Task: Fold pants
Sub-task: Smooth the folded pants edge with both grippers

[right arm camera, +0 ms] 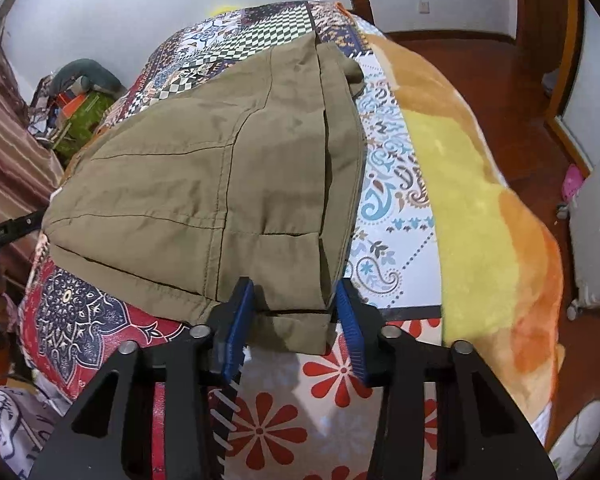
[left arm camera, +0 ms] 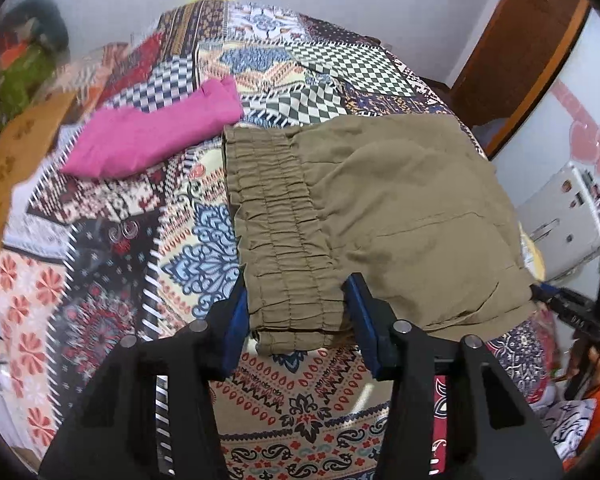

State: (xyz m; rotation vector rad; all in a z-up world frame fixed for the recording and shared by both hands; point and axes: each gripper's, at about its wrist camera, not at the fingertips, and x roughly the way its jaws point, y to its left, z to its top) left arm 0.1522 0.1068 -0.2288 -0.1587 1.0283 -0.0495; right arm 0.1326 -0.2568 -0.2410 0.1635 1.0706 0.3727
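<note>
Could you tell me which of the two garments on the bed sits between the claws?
The khaki pants, not the pink garment lying farther back, untouched.

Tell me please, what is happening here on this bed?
A person is folding khaki pants on a patterned bedspread, with a gripper in each hand. The left gripper is at the elastic waistband, and the right gripper is at the other end of the pants. At both, the cloth lies between the jaws, which stand apart and do not seem to press it. The pants already lie folded over. A folded pink garment lies beside them.
</note>
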